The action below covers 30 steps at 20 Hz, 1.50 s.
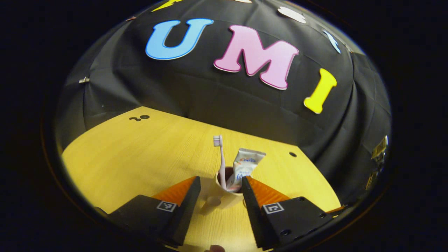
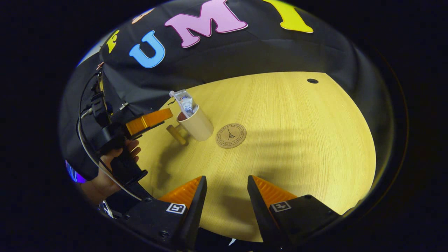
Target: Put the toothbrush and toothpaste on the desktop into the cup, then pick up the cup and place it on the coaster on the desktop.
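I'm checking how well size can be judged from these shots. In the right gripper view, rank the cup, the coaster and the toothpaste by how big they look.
1. Cup, largest.
2. Coaster, somewhat smaller.
3. Toothpaste, smallest, though its lower part is hidden inside the cup.

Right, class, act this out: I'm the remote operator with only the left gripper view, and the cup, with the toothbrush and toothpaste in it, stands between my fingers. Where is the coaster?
Observer: In the right gripper view the coaster lies flat on the table, just beside the cup. The cup is not on it.
Operator: Which way does the handle point, relative to the coaster?
Observer: The handle sticks out on the side away from the coaster.
Operator: Is the other gripper busy?
Observer: No. The right gripper is open above bare table, holding nothing.
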Each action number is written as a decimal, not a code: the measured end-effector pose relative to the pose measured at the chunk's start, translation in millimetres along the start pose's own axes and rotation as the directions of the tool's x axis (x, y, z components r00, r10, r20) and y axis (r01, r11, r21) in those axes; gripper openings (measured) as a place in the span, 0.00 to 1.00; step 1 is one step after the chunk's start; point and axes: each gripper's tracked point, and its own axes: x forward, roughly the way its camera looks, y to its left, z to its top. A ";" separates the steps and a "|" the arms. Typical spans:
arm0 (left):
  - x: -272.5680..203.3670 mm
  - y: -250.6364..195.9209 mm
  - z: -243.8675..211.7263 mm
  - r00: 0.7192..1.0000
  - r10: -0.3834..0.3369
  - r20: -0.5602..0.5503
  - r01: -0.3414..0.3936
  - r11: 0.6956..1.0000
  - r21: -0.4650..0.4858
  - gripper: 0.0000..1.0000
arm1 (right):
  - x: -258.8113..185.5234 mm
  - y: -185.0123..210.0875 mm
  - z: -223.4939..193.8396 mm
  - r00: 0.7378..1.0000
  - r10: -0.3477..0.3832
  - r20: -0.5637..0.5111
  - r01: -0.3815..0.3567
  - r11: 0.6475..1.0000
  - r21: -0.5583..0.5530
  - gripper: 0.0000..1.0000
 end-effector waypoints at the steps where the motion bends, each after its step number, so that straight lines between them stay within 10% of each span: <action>1: -6.7 -1.5 -2.6 0.999 -0.009 -0.033 0.010 0.999 0.040 0.82 | -1.7 1.5 0.2 1.000 0.000 0.004 0.000 1.000 -0.001 0.72; 8: -9.5 0.4 -34.2 0.956 -0.011 -0.294 0.105 0.947 0.305 0.96 | -21.7 -6.4 4.3 0.999 -0.023 0.040 0.023 1.000 0.004 0.72; 26: 61.4 27.5 -88.9 0.769 0.034 -0.638 0.173 0.950 0.259 0.89 | -50.1 -47.7 -14.3 0.994 -0.090 0.062 0.084 0.992 0.094 0.72; 30: 66.4 15.1 -94.9 0.752 0.009 -0.659 0.208 0.946 0.250 0.66 | -52.1 -52.0 -24.1 0.994 -0.099 0.050 0.094 0.990 0.104 0.72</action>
